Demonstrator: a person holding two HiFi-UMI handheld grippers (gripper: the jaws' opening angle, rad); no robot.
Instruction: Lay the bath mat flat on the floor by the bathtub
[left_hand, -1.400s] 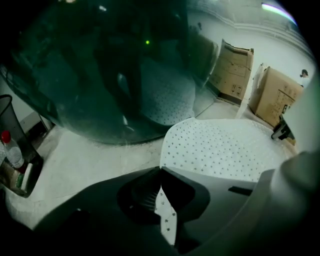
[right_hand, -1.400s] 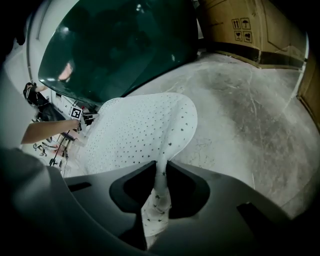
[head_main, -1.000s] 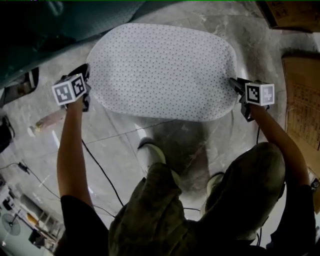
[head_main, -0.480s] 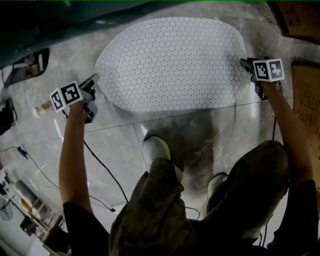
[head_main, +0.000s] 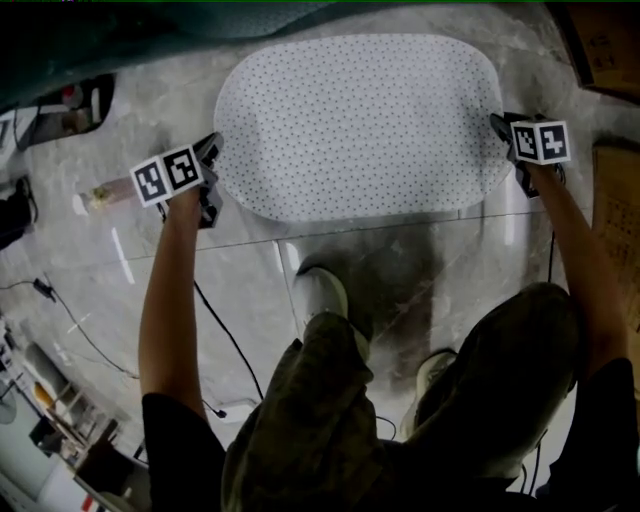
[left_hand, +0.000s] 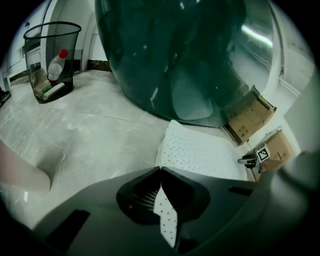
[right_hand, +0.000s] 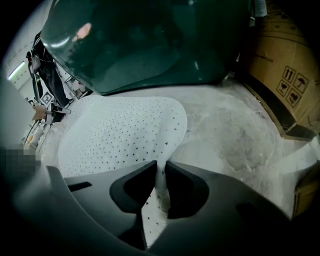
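Spread out over the floor (head_main: 250, 270), just beside the dark tub (left_hand: 190, 55) — mat (head_main: 360, 125), white and dotted, stretched between both tools. Pinched at its left end by the left tool (left_hand: 160, 172), jaws closed tight on the edge. Caught at the right end by the right tool (right_hand: 161, 167) — jaws just eased a touch apart, edge between them, pads on it.

I wear a black short-sleeved shirt (head_main: 172, 440), olive-green trousers (head_main: 330, 420) and pale shoes (head_main: 320, 296). My left hand-held gripper (head_main: 211, 152) and right hand-held gripper (head_main: 498, 123) are dark grey, each bearing a white cube (head_main: 167, 175) with black square markers. A thin black cable (head_main: 222, 330) hangs from each.
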